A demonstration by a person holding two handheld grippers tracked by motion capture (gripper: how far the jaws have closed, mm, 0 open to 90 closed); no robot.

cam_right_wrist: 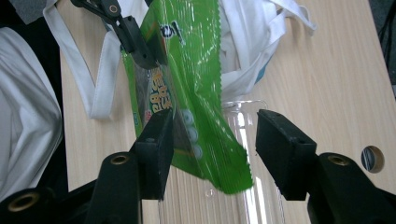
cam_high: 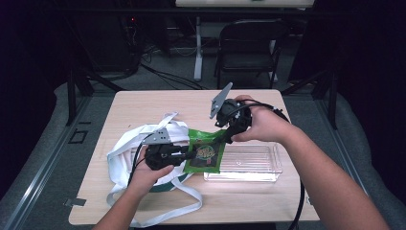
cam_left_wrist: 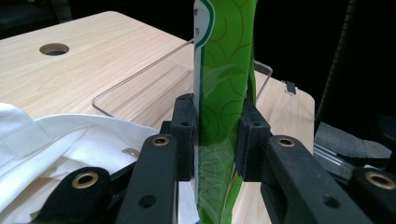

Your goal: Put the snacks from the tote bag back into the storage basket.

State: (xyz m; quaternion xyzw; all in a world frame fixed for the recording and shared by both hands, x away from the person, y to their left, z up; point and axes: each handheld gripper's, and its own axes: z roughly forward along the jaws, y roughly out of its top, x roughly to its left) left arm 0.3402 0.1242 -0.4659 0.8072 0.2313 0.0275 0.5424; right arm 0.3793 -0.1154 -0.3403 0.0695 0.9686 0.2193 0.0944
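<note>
The left gripper (cam_high: 187, 154) clamps a glossy green snack packet (cam_high: 207, 152) above the clear plastic tray (cam_high: 261, 168); the right gripper (cam_right_wrist: 210, 140), jaws apart, should close squarely on its corner.

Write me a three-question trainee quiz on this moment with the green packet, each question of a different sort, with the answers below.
1. True or false: the left gripper is shut on the green snack packet.
2. How do the right gripper's jaws stand? A) clamped on the white cloth bag B) open, with the packet's corner between them C) shut on nothing
3. Fill in: the packet hangs above one end of the clear plastic ____ on the wooden table.

Key: 1 true; 2 B; 3 tray.
</note>
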